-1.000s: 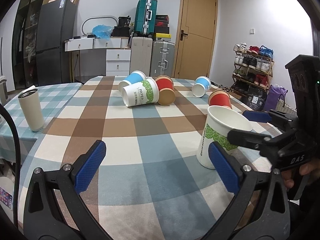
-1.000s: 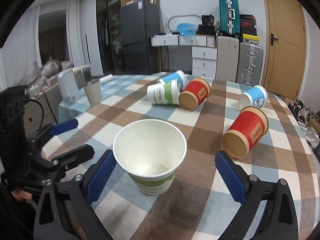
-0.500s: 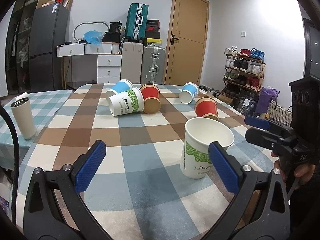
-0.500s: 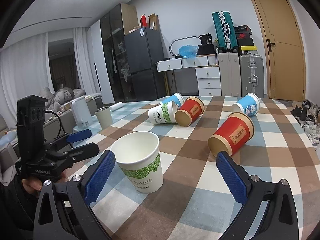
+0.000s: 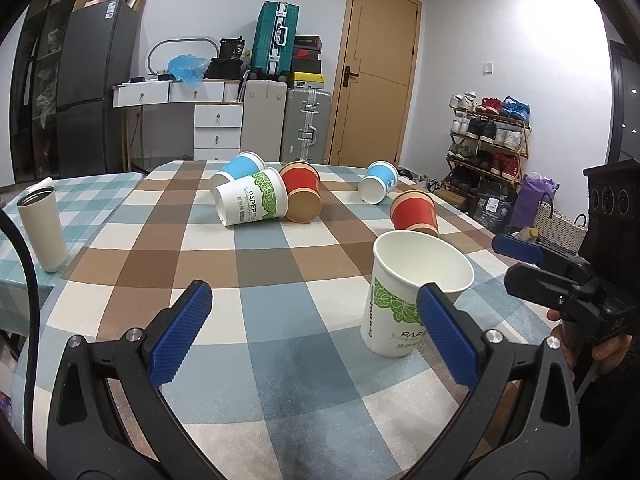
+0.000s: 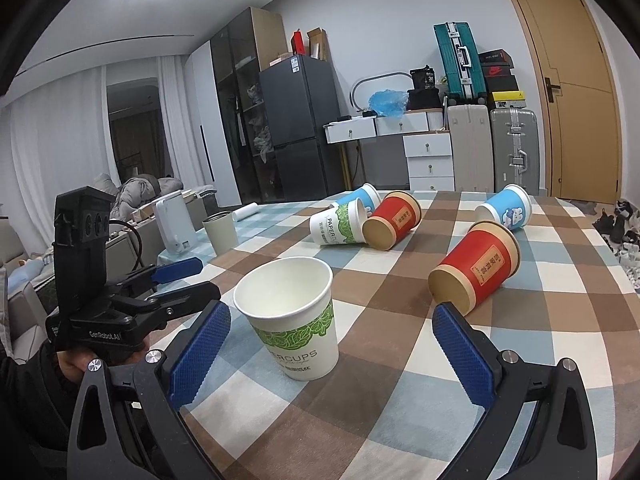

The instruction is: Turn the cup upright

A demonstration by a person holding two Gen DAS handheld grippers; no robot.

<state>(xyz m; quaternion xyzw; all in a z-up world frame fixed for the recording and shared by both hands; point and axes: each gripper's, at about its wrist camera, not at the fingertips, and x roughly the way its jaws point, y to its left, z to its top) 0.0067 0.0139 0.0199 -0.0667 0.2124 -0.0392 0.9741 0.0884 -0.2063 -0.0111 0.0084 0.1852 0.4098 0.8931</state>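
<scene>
A white paper cup with green leaf print point(image 5: 404, 300) stands upright on the checked tablecloth point(image 5: 260, 264); it also shows in the right wrist view point(image 6: 296, 320). My left gripper point(image 5: 316, 340) is open and empty, the cup just behind its right finger. My right gripper point(image 6: 330, 354) is open and empty, the cup just beyond its fingers, nearer the left one. Several cups lie on their sides farther back: a white and green one point(image 5: 252, 202), two red ones point(image 5: 302, 196) point(image 5: 414, 212) and two blue ones point(image 5: 238, 170) point(image 5: 378, 186).
A beige steel tumbler point(image 5: 42, 228) stands upright on the neighbouring table at the left. A white kettle point(image 6: 174, 222) stands behind it. Suitcases, drawers and a fridge line the back wall. A shoe rack point(image 5: 488, 136) stands at the right.
Both grippers have drawn back from the upright white cup, and the right one has dropped lower. The cup stands free on the cloth. The lying cups have not moved.
</scene>
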